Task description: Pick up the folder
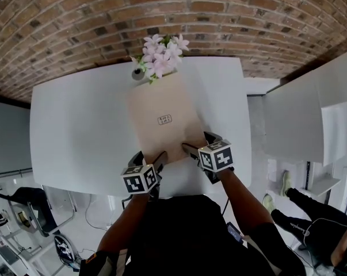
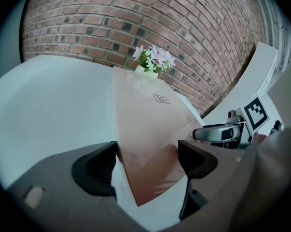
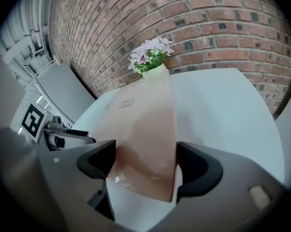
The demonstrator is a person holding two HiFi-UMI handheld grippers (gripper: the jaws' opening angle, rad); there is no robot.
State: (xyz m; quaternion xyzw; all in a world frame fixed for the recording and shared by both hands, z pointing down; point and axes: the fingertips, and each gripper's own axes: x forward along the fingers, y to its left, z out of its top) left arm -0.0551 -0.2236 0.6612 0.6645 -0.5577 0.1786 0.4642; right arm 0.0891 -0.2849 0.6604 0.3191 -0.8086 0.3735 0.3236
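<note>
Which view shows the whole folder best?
Head view: the folder shows nearly whole from above, on the white table. Each gripper view shows only one near corner up close, the rest foreshortened toward the wall.

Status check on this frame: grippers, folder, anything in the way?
Left gripper open, right gripper open, each straddling a near corner. Folder on table, not gripped. Flowers at its far edge; nothing blocking.

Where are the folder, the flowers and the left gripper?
folder [image 1: 156,105], head view, bare cover above label.
flowers [image 1: 160,53], head view, middle of the blossoms.
left gripper [image 2: 147,164], left gripper view, midway between its fingertips.
</note>
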